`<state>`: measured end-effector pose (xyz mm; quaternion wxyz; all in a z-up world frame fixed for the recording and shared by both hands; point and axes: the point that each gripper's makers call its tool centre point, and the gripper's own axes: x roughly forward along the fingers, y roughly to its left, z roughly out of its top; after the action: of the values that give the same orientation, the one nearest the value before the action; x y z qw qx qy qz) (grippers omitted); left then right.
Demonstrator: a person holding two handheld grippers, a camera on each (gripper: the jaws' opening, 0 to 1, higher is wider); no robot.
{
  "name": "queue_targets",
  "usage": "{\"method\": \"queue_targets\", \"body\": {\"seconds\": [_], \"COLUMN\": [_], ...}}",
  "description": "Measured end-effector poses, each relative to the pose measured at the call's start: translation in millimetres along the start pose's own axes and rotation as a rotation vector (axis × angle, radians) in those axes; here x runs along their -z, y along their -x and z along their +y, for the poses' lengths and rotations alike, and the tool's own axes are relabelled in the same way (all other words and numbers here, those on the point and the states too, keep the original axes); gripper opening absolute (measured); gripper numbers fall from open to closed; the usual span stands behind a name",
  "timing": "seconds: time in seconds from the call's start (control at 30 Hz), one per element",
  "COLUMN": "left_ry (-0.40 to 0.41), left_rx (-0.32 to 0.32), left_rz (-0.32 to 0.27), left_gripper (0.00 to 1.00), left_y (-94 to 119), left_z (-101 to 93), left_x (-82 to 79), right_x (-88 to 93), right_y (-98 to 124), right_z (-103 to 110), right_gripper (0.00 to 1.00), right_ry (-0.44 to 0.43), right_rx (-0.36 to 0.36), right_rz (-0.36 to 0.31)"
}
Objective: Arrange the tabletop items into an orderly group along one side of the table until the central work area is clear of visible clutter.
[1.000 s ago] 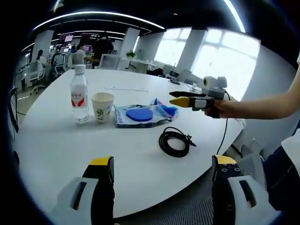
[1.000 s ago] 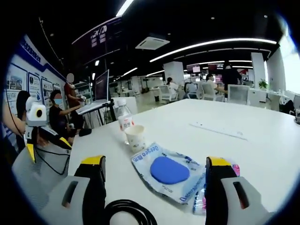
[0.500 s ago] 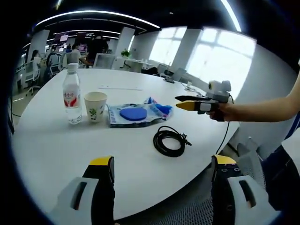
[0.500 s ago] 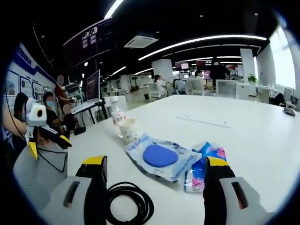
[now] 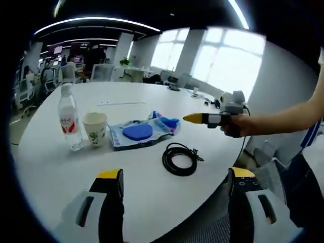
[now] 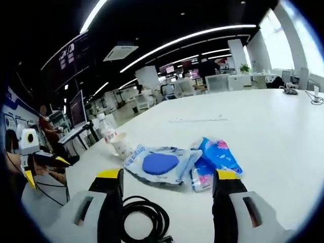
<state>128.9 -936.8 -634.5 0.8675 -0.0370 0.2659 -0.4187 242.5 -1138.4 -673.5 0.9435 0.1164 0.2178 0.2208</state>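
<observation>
White table [image 5: 126, 182], coiled cable [image 6: 143, 220] half behind right jaws.

White table [image 5: 152, 192] is carrying a clear water bottle [image 5: 68, 120] with white cap and red label. Paper cup [image 5: 94, 129] is showing cream with a small green print. Clear packet [image 6: 161, 164] is showing blue lettering and a solid blue pad inside. Tissue pack [image 6: 215, 156] is showing bright blue with pink marks. Coiled cable [image 5: 179, 158] is reading black. Gripper jaws are showing black with yellow tips.
</observation>
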Motion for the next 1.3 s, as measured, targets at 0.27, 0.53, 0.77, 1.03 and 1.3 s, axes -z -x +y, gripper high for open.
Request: {"method": "queue_targets", "body": {"seconds": [0.27,0.53,0.77,1.03,1.3], "left_ry": [-0.104,-0.171,-0.202,-0.216,-0.216], "left_rx": [0.102,0.187,0.229,0.258,0.262], "left_rz": [0.01,0.024,0.026,0.045,0.068], "left_gripper": [0.83,0.82,0.81,0.81,0.8], "left_y": [-33,-72,-106,-135,-157], "left_z": [-2.0,-7.4,-7.0,-1.1,11.8], "left_x": [-31.2,-54.7,-74.6,-87.0,-91.4], "right_x": [5.9,13.3,20.4,23.7,19.2], "right_y": [19,40,48,45,34], "right_z": [-15,-30,-42,-47,-55], "right_gripper": [0.68,0.62,0.6,0.6,0.59], "right_ry": [-0.051,-0.096,-0.128,-0.138,-0.152], "right_rx": [0.102,0.2,0.257,0.279,0.289], "right_rz": [-0.018,-0.028,-0.025,-0.021,-0.023]}}
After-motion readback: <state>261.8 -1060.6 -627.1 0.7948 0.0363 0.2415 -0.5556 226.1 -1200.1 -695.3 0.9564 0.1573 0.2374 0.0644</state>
